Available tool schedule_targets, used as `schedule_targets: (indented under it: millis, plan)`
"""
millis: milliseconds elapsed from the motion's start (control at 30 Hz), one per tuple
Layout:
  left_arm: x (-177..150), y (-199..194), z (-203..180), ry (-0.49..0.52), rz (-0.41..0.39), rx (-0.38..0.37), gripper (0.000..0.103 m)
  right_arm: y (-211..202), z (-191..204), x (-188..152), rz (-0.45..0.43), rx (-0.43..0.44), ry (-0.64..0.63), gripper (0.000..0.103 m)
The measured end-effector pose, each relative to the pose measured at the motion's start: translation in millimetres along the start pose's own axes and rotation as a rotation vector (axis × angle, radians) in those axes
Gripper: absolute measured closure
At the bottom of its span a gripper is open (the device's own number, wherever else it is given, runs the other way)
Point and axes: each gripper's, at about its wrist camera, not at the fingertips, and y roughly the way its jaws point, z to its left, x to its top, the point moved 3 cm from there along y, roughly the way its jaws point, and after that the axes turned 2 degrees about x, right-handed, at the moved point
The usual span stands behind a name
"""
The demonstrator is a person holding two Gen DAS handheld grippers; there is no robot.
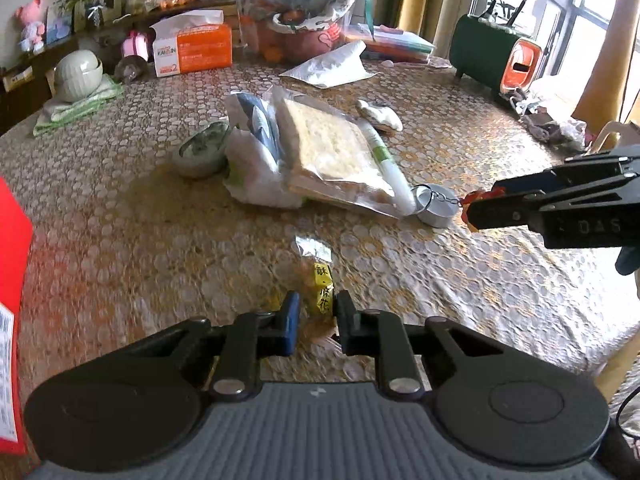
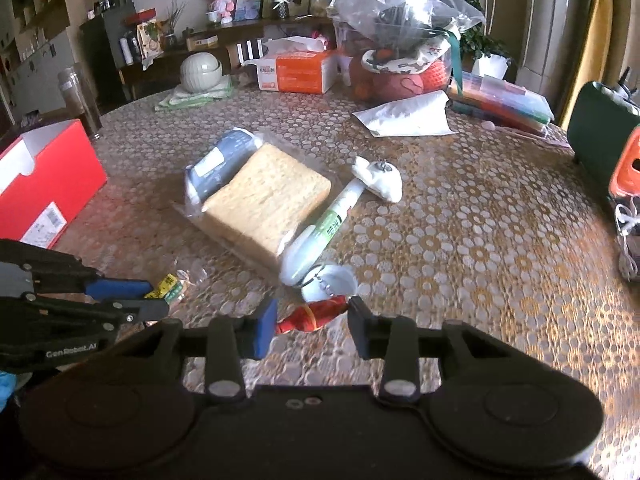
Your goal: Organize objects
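Left gripper (image 1: pixel 317 322) tilts down over the near desk (image 1: pixel 400 264), fingers clamped on a yellow snack packet (image 1: pixel 321 292); right gripper (image 2: pixel 313 326), likewise tilted, pinches a red wrapper (image 2: pixel 316 314).

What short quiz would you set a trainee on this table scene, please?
1. True or false: the left tongs are shut on the yellow snack packet.
2. What lies right beside the bagged bread? A) white tube B) scissors C) mug
3. What colour is the item between the right tongs?
Key: 1 true; 2 A; 3 red.
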Motion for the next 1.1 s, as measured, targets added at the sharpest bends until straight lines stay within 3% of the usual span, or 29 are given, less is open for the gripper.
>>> schedule_targets:
  millis: [600,833,933,967,1000,1067,1100]
  plan:
    - [-9,-57,8,-0.048,-0.057,-0.018,0.089,-40,16,14,-0.041,-0.003,0.029,0.065]
    - [-14,-47,18,-0.092,0.0,-0.066,0.088,-42,19,8,-0.035,-0.01,0.026,0.065]
    - [-15,-37,20,-0.095,0.024,-0.063,0.075,-42,18,7,-0.033,-0.006,0.027,0.065]
    - [-15,-35,19,-0.093,0.025,-0.062,0.068,-42,17,7,-0.033,-0.005,0.028,0.065]
    - [-15,-33,19,-0.089,0.024,-0.058,0.052,-42,18,7,-0.033,-0.005,0.028,0.065]
    - [-14,-30,19,-0.085,0.014,-0.044,0.033,-41,17,6,-0.032,-0.003,0.028,0.065]
    - [-13,-29,19,-0.08,0.008,-0.038,0.033,-41,16,6,-0.032,-0.002,0.029,0.065]
